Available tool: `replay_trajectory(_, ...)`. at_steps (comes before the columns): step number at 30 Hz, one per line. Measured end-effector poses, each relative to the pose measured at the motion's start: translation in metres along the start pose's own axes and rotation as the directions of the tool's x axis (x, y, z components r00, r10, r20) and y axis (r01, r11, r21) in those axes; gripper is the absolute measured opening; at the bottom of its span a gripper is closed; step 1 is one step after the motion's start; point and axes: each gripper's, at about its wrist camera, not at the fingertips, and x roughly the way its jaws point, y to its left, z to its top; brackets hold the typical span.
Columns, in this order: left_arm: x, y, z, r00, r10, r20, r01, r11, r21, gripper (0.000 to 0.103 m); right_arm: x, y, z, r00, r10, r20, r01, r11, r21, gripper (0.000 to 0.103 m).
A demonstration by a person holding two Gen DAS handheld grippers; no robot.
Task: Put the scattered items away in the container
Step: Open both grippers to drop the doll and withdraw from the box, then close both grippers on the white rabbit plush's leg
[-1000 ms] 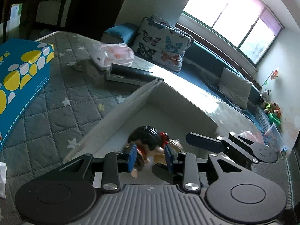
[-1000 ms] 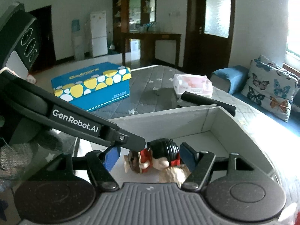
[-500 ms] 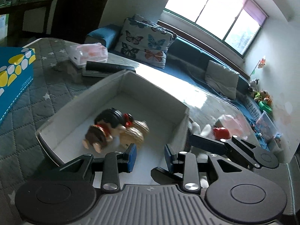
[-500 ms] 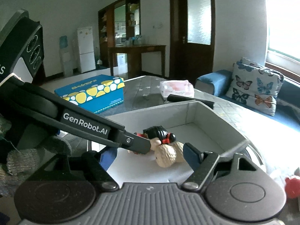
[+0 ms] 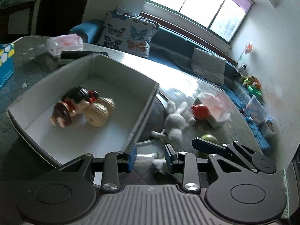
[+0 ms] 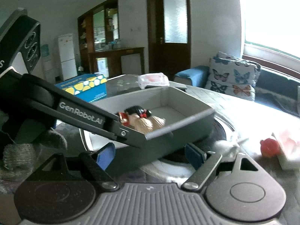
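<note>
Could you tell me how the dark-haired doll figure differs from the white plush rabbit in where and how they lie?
The dark-haired doll figure lies inside the grey open box, pressed against a tan round toy; the white plush rabbit lies outside the box on the table. The doll is dark, brown and red; the rabbit is all white. The doll looks hard and glossy, the rabbit soft. Neither is held: both grippers' jaws are open.

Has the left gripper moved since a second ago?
Yes. The left gripper, open and empty, has pulled back from over the doll and swung right past the box wall, toward the white plush.
</note>
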Motion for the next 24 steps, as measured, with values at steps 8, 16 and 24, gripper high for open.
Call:
replay_trajectory(8,0.021,-0.021,-0.013,0.998,-0.017,-0.057,0.019,0.999,0.026,0.035,-0.014,-0.019,-0.032,0.997,-0.066,-0.028,0.067,0.996,0.060,0.084)
replay_trajectory(16,0.040,-0.037,-0.012,0.996,-0.011,-0.084,0.016,0.998,0.063,0.035,-0.022,-0.037,-0.046,0.995,-0.089,-0.033,0.093,0.987,0.131,0.083)
replay_trajectory(24,0.064,-0.050,-0.006,0.994,-0.016,-0.108,0.025,0.996,0.082,0.035,-0.022,-0.045,-0.050,0.994,-0.098,-0.045,0.104,0.983,0.151,0.077)
